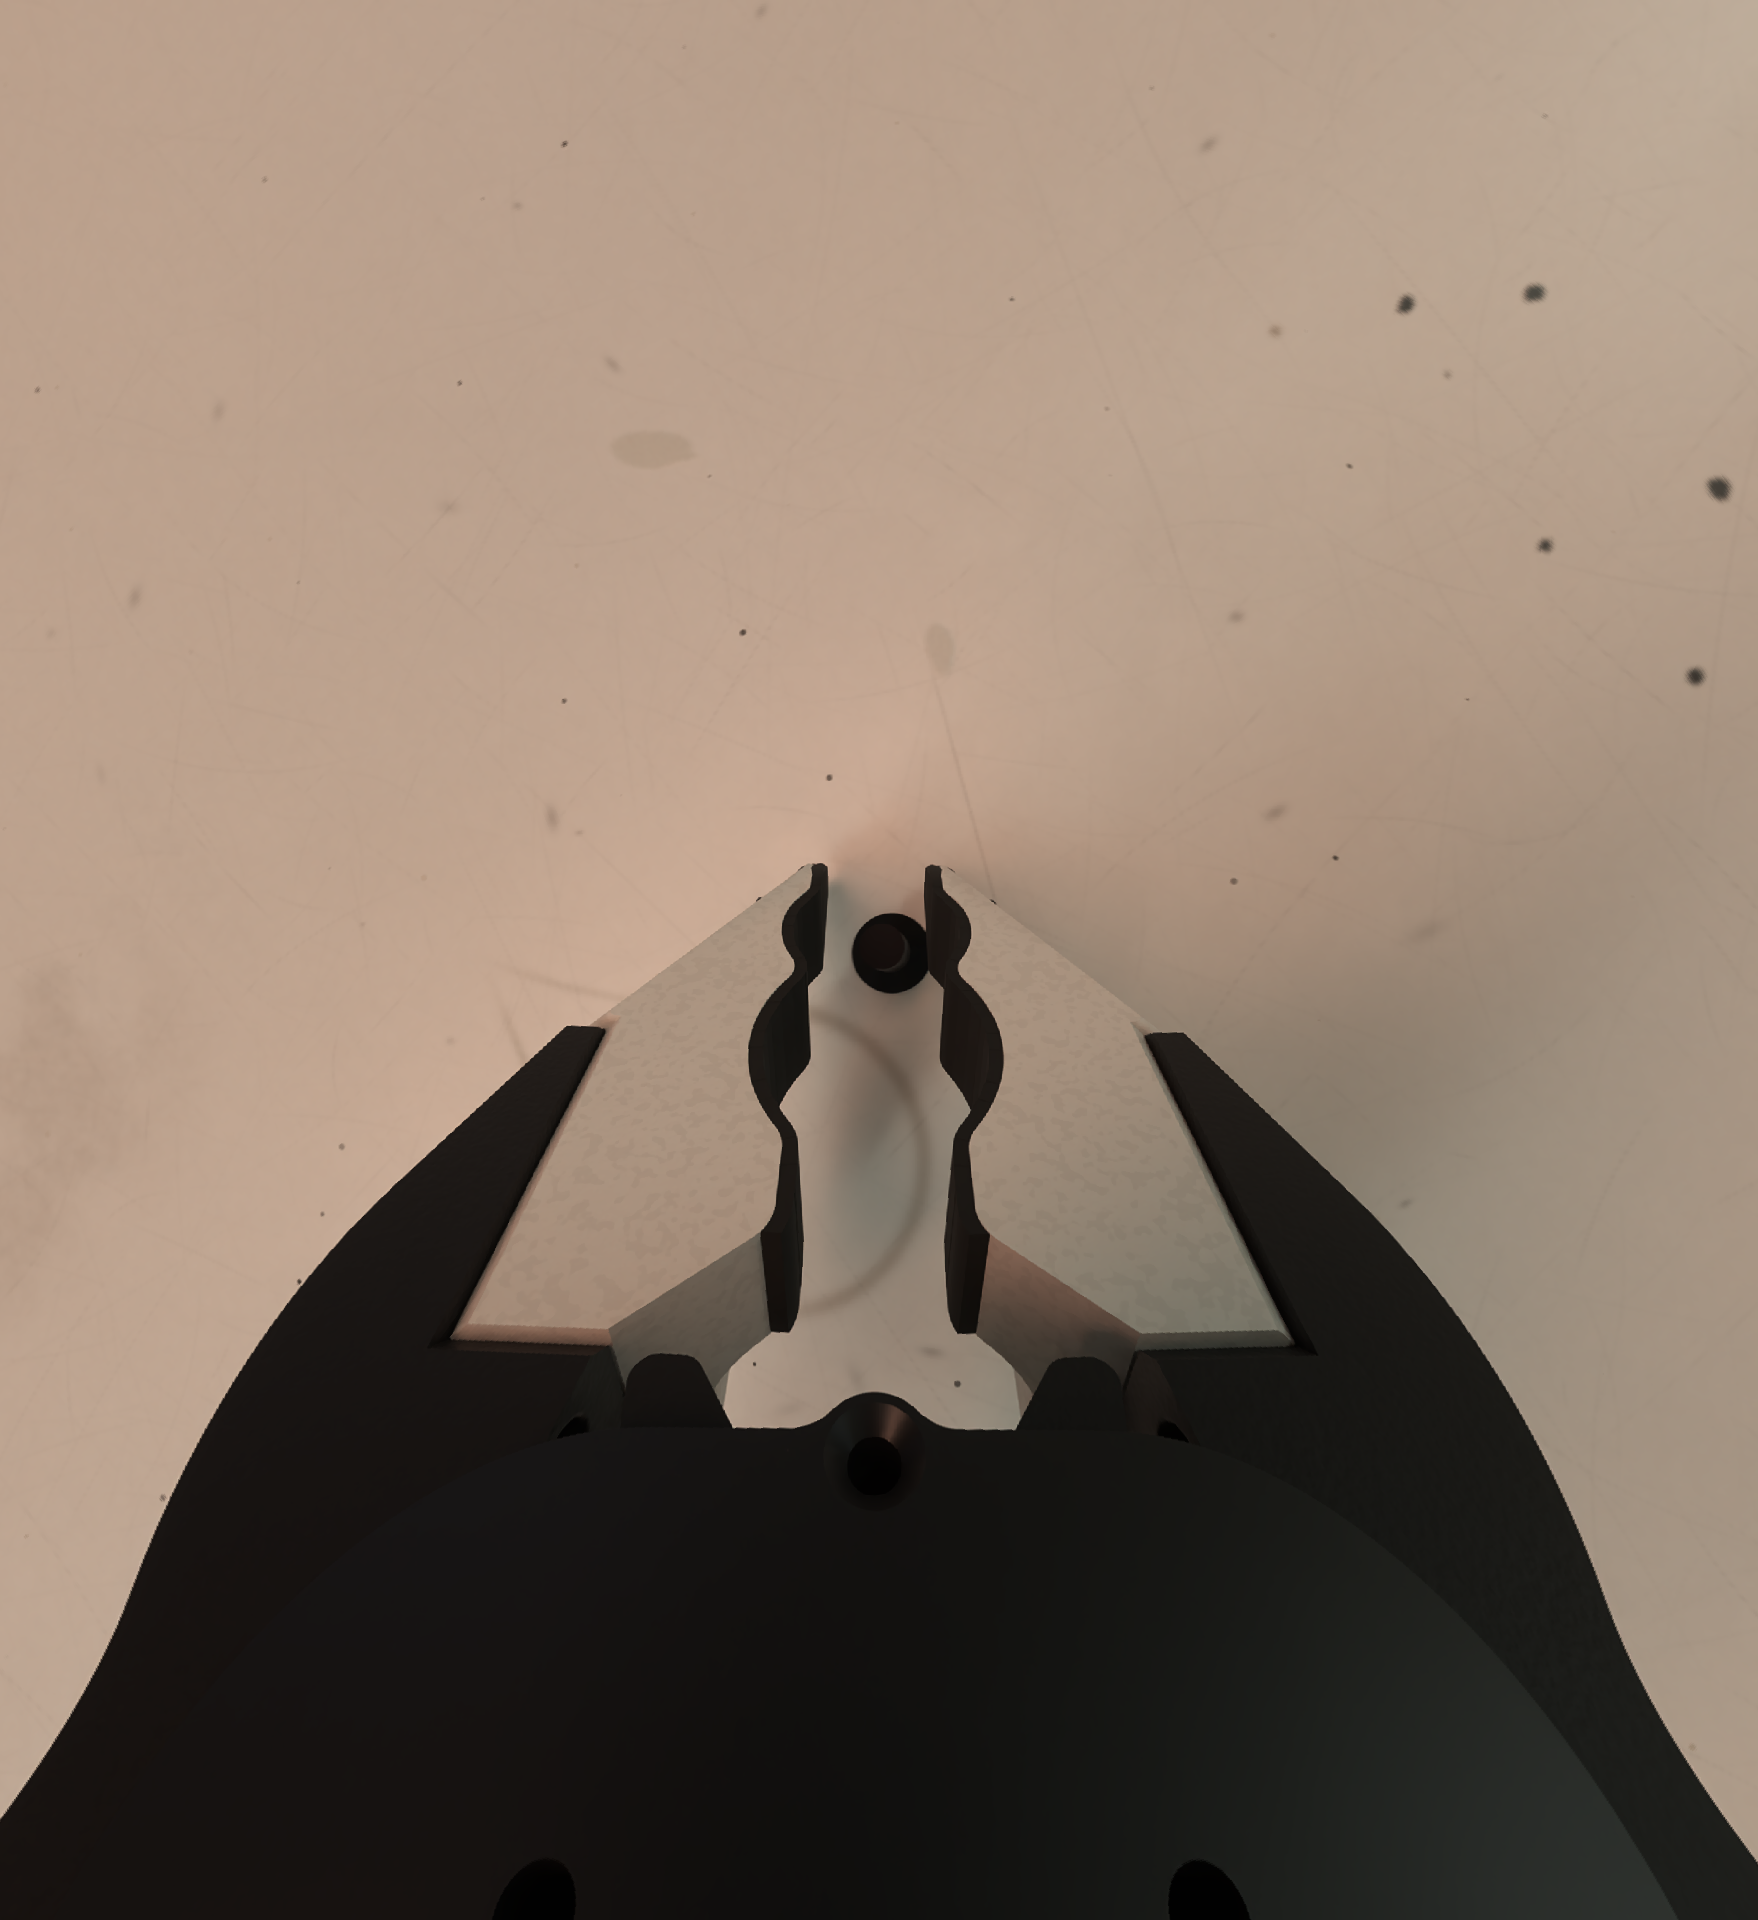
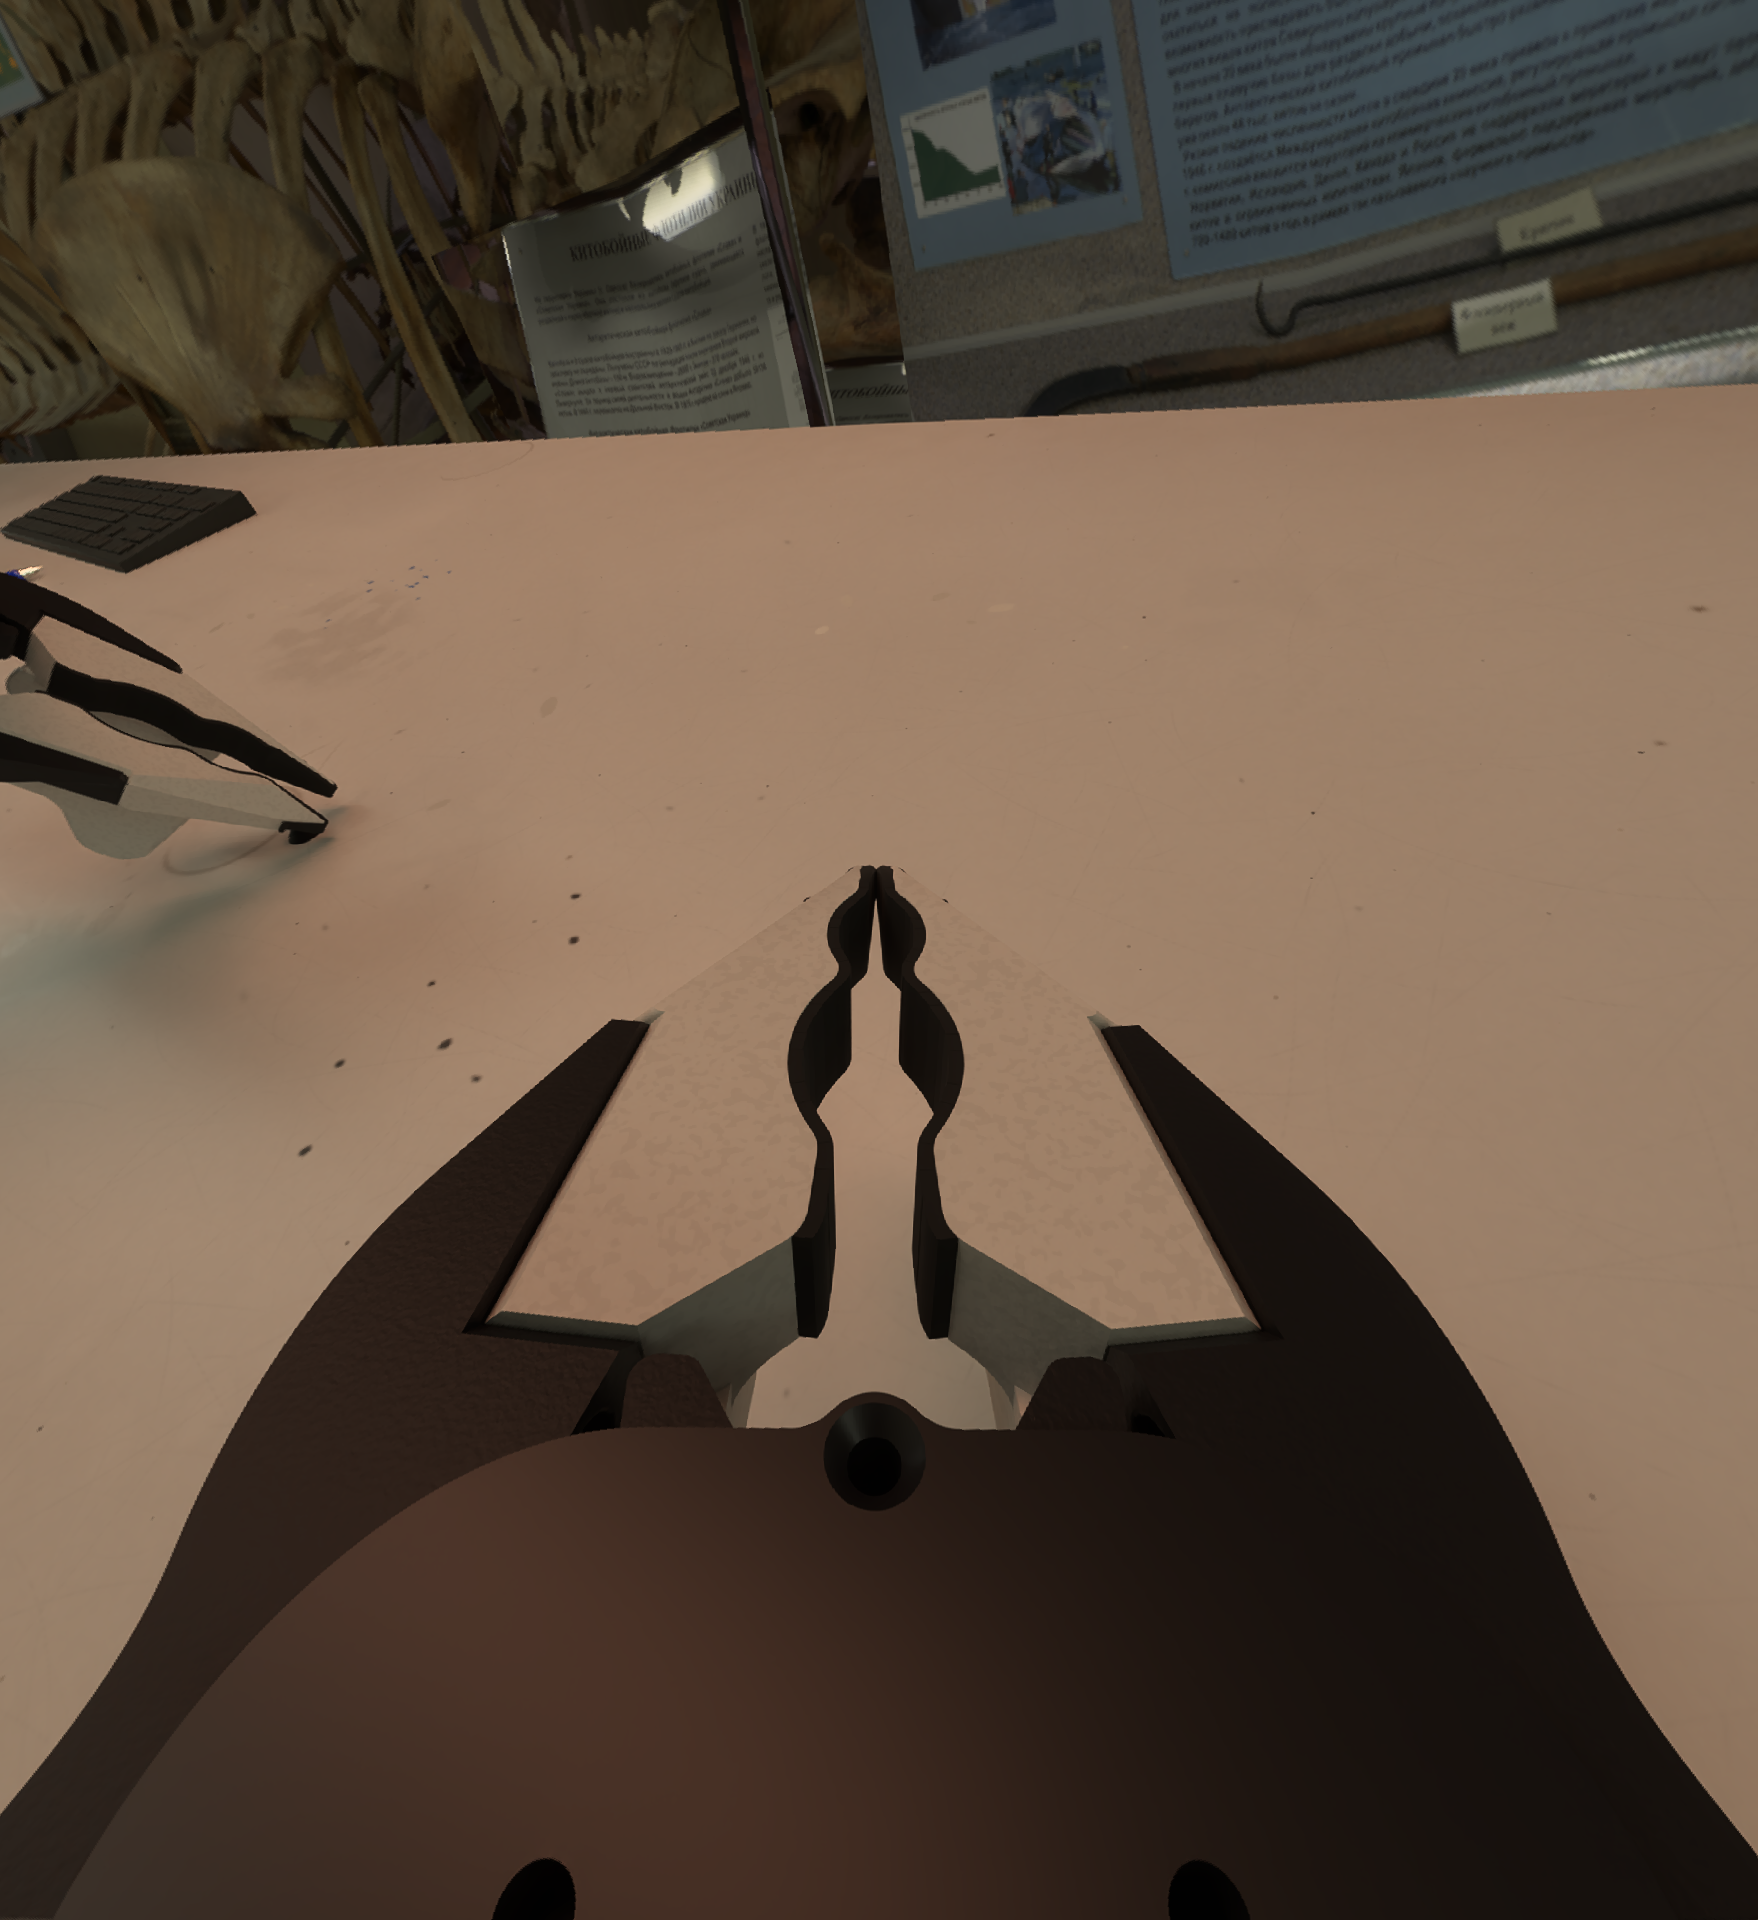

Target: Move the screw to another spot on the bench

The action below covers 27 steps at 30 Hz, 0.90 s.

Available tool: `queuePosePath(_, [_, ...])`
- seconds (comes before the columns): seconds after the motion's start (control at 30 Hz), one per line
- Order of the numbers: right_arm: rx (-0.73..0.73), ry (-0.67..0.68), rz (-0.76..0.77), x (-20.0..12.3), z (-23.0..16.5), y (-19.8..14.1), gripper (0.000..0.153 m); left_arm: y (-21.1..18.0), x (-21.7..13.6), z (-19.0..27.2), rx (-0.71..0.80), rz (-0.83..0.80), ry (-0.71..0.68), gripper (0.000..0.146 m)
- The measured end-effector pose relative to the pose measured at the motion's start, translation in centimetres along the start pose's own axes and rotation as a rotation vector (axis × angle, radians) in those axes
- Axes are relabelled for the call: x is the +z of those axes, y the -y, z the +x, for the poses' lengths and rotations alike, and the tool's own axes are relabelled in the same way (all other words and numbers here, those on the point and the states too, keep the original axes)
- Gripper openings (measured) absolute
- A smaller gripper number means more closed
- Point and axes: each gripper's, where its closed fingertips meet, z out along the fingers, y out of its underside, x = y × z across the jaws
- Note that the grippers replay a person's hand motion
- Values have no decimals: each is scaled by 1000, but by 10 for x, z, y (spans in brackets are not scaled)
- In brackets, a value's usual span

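Observation:
The screw (image 1: 887,951) is small and black, seen head-on, standing on the beige bench (image 1: 646,312). My left gripper (image 1: 875,878) points down at the bench with its jaws narrowly open on either side of the screw. The screw sits close against the right finger (image 1: 958,935), with a small gap to the left one. In the right wrist view the left gripper (image 2: 319,808) is low at the far left, its tips just over the screw (image 2: 301,831) on the bench (image 2: 1166,727). My right gripper (image 2: 875,871) is shut and empty, hovering over the middle of the bench.
A black keyboard (image 2: 127,520) lies at the bench's far left corner. Dark specks (image 2: 444,1044) mark the surface between the two grippers. Behind the far edge stand a skeleton display (image 2: 179,239) and information boards (image 2: 1374,125).

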Motion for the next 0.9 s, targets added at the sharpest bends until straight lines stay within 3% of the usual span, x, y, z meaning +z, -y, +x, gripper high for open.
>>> queuePosePath(0.23, [3,2,3,-1,0,1,0,8,-11,3,57,24,25,18])
queuePosePath(0.4, [10,7,2,-1,0,1,0,8,-23,-3,48,33,30,27])
queuePosePath(0.9, [30,17,-7,0,1,-2,0,-12,-10,-1,115,-130,-89,36])
